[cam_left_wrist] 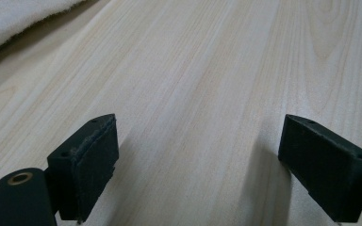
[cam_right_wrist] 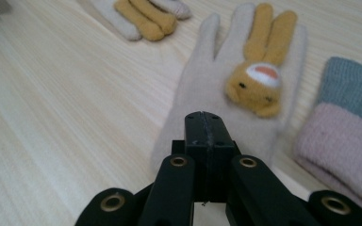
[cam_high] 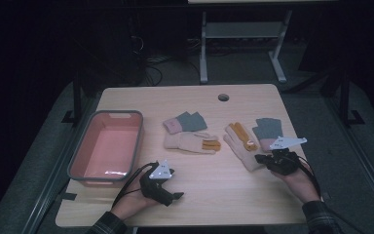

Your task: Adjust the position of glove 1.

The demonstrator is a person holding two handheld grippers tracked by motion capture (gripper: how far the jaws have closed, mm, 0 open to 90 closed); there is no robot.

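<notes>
Right now a cream glove with a yellow bunny face (cam_right_wrist: 245,89) lies flat on the wooden table (cam_high: 209,195), near the right side. The right gripper (cam_right_wrist: 202,123) sits at the glove's cuff with its two black jaws pressed together (I cannot tell if any cloth is pinched between them). Just beside this glove, to its right, is a grey and pink glove (cam_right_wrist: 349,127). A second cream glove (cam_high: 192,142) and another grey and pink glove (cam_high: 185,122) lie near the middle of the table, touching each other. The left gripper (cam_high: 161,185) is low over the bare wood near the front edge, and its jaws stand wide apart with nothing between them. A pink tub with a grey rim (cam_high: 106,146) sits at the left side.
</notes>
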